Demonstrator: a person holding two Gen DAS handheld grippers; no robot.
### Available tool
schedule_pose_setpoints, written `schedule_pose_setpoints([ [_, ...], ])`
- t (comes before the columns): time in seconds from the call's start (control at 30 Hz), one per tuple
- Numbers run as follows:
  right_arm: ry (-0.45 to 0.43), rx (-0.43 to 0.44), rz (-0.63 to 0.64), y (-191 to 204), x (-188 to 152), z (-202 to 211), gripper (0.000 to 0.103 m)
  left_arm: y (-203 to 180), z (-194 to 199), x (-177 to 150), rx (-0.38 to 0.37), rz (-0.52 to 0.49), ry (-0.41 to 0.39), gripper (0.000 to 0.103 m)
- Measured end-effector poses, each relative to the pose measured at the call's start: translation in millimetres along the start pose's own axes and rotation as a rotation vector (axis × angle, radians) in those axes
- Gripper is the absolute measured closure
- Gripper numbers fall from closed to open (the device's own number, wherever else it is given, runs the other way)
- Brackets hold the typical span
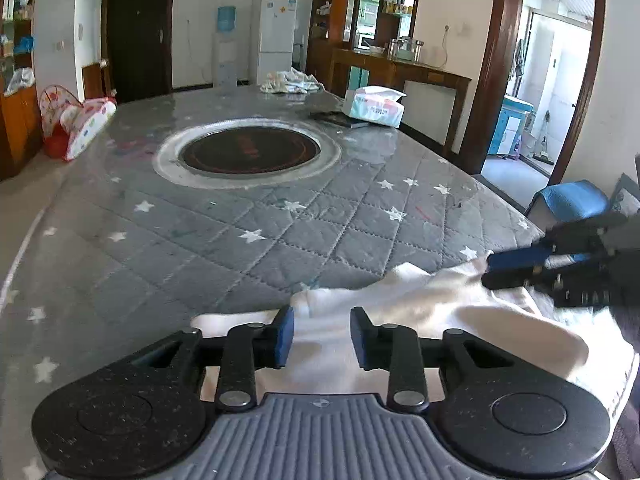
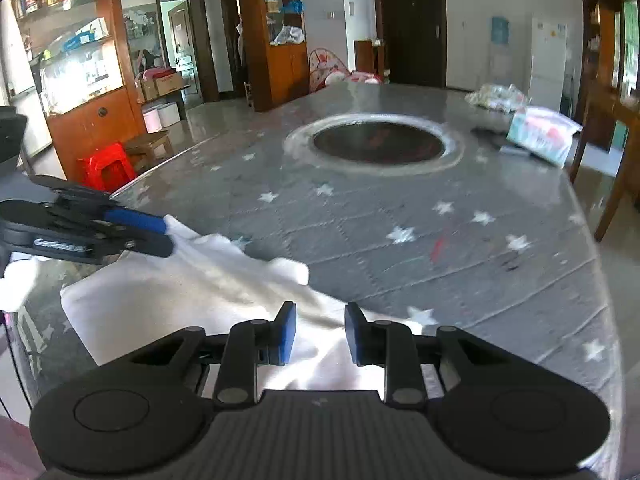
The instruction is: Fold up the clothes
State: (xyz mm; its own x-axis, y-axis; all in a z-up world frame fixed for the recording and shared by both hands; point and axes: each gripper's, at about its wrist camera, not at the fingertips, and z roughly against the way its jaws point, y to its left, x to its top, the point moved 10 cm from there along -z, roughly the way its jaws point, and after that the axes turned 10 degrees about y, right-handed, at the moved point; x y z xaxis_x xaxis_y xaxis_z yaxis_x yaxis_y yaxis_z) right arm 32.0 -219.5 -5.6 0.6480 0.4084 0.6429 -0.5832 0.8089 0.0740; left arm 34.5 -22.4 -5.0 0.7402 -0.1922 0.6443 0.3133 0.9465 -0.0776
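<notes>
A white garment (image 1: 400, 312) (image 2: 180, 300) lies rumpled on the near edge of the grey star-patterned quilted table cover (image 1: 200, 240). My left gripper (image 1: 322, 336) hovers over the garment's left part, its blue pads apart with cloth showing in the gap but not pinched. The right gripper (image 2: 320, 334) stands the same way over the garment's right part, pads apart. Seen from the side, each gripper has its tips at a raised edge of the cloth: the right gripper (image 1: 490, 270), the left gripper (image 2: 166, 236). Whether those tips touch the cloth is unclear.
A round dark cooktop (image 1: 250, 150) is set into the table's middle. Beyond it lie a tissue pack (image 1: 374, 106) and a crumpled pile of clothes (image 1: 292, 80). A red stool (image 2: 106, 166) stands left of the table, a wooden chair (image 2: 616, 160) to its right.
</notes>
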Motion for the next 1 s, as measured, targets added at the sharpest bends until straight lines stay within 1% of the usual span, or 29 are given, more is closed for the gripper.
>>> schedule_pose_setpoints([
  [0.13, -0.003, -0.001, 0.048, 8, -8, 14, 0.078, -10, 19, -17, -0.024, -0.011, -0.006, 0.068],
  [0.27, -0.01, 0.031, 0.112, 33, -23, 27, 0.078, -22, 28, -36, -0.012, -0.043, -0.007, 0.068],
  [0.37, -0.014, 0.055, 0.144, 48, -34, 31, 0.078, -22, 25, -45, -0.019, -0.031, 0.011, 0.068],
  [0.47, 0.006, 0.061, 0.14, 49, -44, 25, 0.078, -15, 17, -54, -0.015, -0.005, 0.035, 0.069],
  [0.53, 0.02, 0.061, 0.134, 49, -50, 20, 0.078, -12, 16, -58, -0.026, 0.012, 0.037, 0.069],
  [0.67, 0.031, 0.067, 0.128, 48, -54, 18, 0.078, -12, 18, -60, -0.028, 0.01, 0.038, 0.069],
  [0.73, 0.02, 0.069, 0.125, 48, -51, 23, 0.078, -12, 20, -60, -0.03, 0.01, 0.039, 0.069],
  [0.87, -0.003, 0.072, 0.114, 47, -47, 31, 0.077, -12, 28, -52, -0.033, 0.014, 0.012, 0.068],
  [1.0, 0.028, 0.073, 0.087, 43, -55, 20, 0.077, -2, 25, -40, -0.03, 0.057, -0.001, 0.068],
])
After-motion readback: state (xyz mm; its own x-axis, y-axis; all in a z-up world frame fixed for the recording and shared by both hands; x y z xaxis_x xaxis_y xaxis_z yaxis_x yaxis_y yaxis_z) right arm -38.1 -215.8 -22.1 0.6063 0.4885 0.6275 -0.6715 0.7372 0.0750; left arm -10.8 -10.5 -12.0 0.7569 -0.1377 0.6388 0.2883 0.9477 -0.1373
